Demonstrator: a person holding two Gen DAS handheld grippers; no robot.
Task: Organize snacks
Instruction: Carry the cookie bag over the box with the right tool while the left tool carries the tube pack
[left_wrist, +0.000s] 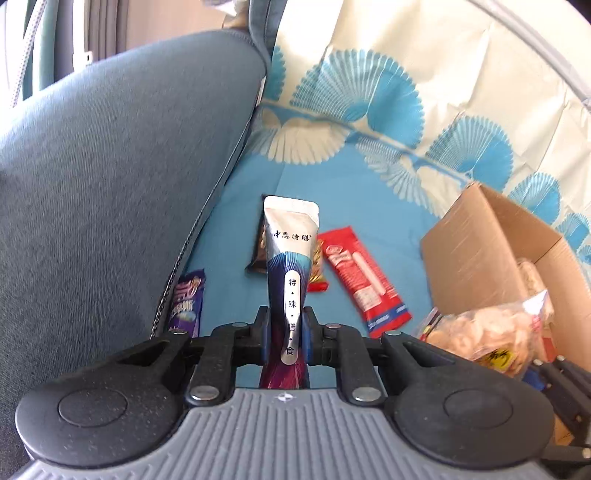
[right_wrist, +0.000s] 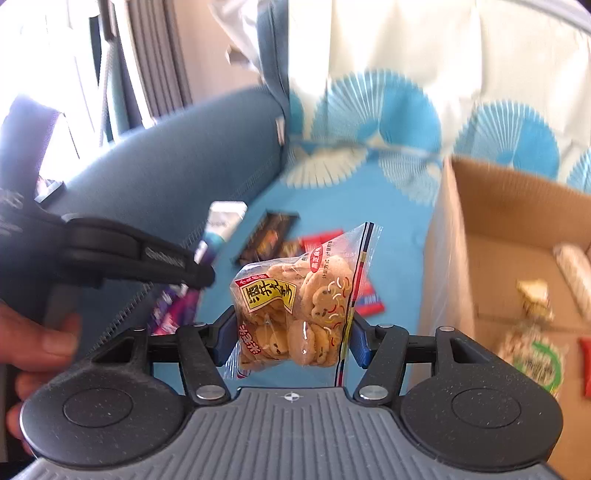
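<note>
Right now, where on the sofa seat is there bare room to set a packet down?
Bare blue cover lies between the red packet and the cardboard box, and behind the packets toward the backrest. It is crowded by the grey armrest, where the purple packet and dark packet lie.

A home living room — sofa corner.
A grey-blue sofa arm (left_wrist: 122, 155), a fan-patterned blue cover (left_wrist: 362, 110) over the seat — curtains (right_wrist: 155, 55) behind.
</note>
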